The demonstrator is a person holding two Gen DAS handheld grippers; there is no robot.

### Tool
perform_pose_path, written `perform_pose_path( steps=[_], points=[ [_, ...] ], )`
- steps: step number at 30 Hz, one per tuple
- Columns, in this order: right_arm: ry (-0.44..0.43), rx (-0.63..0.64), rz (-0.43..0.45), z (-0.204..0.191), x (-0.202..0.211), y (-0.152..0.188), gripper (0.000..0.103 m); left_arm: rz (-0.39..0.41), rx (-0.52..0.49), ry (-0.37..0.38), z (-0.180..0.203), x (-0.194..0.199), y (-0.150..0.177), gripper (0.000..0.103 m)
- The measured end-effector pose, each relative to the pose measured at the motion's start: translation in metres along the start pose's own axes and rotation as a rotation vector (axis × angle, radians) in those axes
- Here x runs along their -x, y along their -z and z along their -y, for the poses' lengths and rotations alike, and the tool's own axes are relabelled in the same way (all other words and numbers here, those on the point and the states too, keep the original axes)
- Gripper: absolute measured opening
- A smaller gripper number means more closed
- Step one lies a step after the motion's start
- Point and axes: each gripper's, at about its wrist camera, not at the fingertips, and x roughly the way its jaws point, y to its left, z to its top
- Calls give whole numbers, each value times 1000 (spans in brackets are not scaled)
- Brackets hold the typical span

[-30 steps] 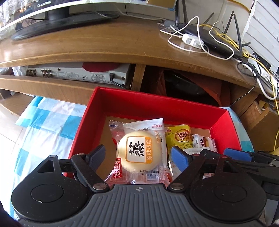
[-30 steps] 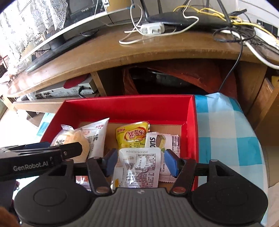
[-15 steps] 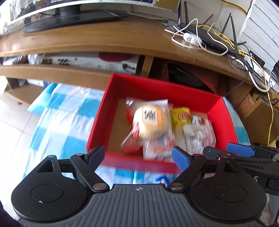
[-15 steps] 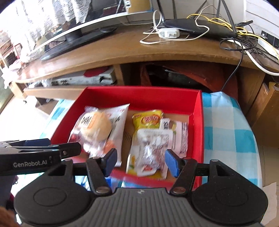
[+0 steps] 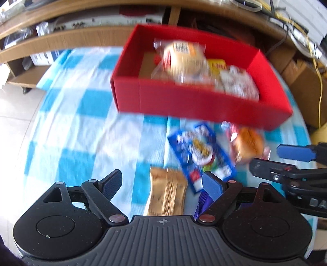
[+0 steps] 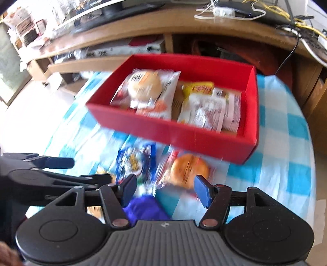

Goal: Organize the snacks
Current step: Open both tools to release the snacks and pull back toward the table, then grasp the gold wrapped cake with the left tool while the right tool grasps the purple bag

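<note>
A red box [image 5: 196, 100] [image 6: 184, 133] on the blue-checked cloth holds a wrapped bun [image 5: 185, 56] [image 6: 144, 86], a yellow packet [image 6: 197, 88] and white packets [image 6: 204, 111]. In front of it lie a blue packet [image 5: 199, 152] [image 6: 136, 161], an orange bun packet [image 5: 248, 144] [image 6: 189, 169], a tan wafer packet [image 5: 166, 193] and a purple packet [image 6: 144, 208]. My left gripper [image 5: 162, 182] is open and empty over the tan packet. My right gripper [image 6: 165, 189] is open and empty, just before the orange bun. Both views are motion-blurred.
A wooden TV cabinet [image 6: 143, 30] with shelves, a router and cables [image 6: 245, 12] stands behind the box. The table's cloth [image 5: 77, 114] drops off to tiled floor [image 5: 12, 102] on the left. Each gripper shows in the other's view.
Both grippers pulled back and up from inside the red box, empty. The loose packets in front of the box have come into view.
</note>
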Motion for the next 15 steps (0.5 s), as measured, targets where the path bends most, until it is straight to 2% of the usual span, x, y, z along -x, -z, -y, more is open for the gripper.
perform_pose_path(
  steps=[5,8,11,13,15],
  points=[
    [-9,22,-34,-2,-3,10,82,-48,5,0,-3,-16,9,88],
    [-16,32,-49,-2,-6,13,82,-44,-2,-9,-1,-18,10,87],
    [-30,51,-76,-3,-10,15,82,-31,-34,-44,2,-15,12,70],
    [-40,69,-94,-4,-14,17,82,-30,-42,-37,4,-13,11,49],
    [-50,88,-118,-7,-18,21,82,-36,-36,-21,0,-10,13,48]
  ],
)
